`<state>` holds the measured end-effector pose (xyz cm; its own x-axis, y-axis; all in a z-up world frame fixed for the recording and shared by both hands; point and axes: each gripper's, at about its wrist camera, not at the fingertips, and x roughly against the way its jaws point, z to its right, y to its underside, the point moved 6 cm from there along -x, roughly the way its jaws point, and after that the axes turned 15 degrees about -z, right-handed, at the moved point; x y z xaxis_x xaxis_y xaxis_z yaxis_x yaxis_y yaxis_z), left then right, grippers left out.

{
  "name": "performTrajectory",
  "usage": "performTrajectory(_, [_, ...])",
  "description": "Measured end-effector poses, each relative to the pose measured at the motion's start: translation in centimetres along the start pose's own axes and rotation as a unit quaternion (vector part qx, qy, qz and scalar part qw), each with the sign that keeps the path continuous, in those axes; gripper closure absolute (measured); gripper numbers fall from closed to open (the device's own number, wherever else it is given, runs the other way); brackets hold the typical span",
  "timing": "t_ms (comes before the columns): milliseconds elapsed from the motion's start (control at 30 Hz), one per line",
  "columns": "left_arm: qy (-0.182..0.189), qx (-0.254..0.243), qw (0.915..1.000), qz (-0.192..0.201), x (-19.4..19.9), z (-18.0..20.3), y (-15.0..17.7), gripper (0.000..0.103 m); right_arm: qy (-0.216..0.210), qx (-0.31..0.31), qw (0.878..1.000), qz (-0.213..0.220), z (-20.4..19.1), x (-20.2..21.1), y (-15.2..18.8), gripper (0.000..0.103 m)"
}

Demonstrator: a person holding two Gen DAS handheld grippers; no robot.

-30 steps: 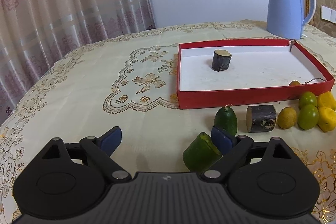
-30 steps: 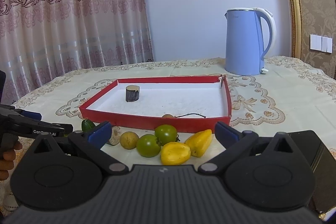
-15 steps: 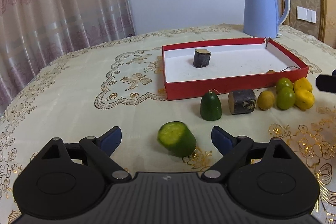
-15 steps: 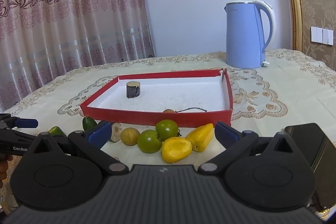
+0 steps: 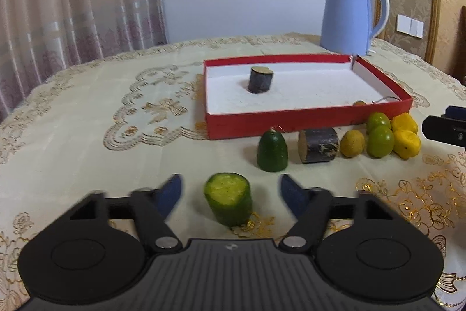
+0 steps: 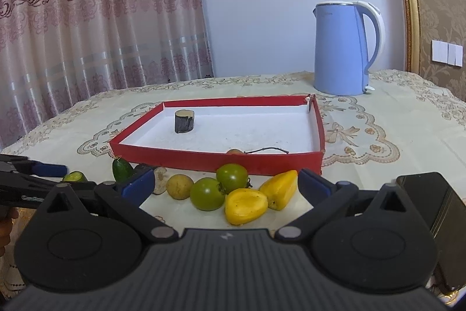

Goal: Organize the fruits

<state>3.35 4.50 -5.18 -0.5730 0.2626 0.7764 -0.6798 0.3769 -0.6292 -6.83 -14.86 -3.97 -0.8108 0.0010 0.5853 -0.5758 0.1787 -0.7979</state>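
1. Left gripper: jaws spread apart, nothing clamped. Its blue pads stand either side of a cut cucumber piece without touching it.
2. The cut cucumber piece stands upright on the tablecloth, pale cut face up, toward the table's near edge.
3. A second cucumber end piece stands cut side down just in front of the red tray's near wall, at its left end.
4. In a row along that wall, rightward from the cucumber end: a dark cylinder lying on its side, a small yellow-brown fruit, two green tomatoes touching each other, and two yellow pepper pieces.
5. Inside the tray: a dark cylinder standing upright near the far left corner; a small brownish fruit with a thin stem against the near wall toward its right end.
6. Right gripper: jaws wide open, empty, held above the tomatoes and peppers at the near edge.
7. A blue kettle stands beyond the tray's far right corner. A dark phone lies at the table's right near edge.
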Motion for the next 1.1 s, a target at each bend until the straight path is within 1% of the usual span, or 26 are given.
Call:
performTrajectory(133, [0.013, 0.005, 0.9997, -0.018, -0.8, 0.1, 0.3, 0.057, 0.004, 0.000, 1.000, 0.001, 0.1, 0.0, 0.0, 0.000])
performTrajectory(333, [0.017, 0.010, 0.9997, -0.014, -0.5, -0.3, 0.3, 0.071, 0.004, -0.002, 1.000, -0.002, 0.2, -0.3, 0.1, 0.000])
performTrajectory(433, [0.018, 0.012, 0.9996, -0.015, -0.5, -0.4, 0.3, 0.072, 0.004, 0.002, 1.000, -0.001, 0.1, -0.4, 0.2, 0.000])
performTrajectory(800, [0.002, 0.010, 0.9998, -0.015, -0.3, -0.2, 0.1, 0.072, 0.002, 0.003, 1.000, 0.003, 0.3, -0.2, 0.1, 0.000])
performTrajectory(1100, [-0.021, 0.013, 0.9997, -0.006, 0.2, -0.6, -1.3, 0.072, -0.001, -0.002, 1.000, 0.001, 0.5, -0.5, 0.1, 0.000])
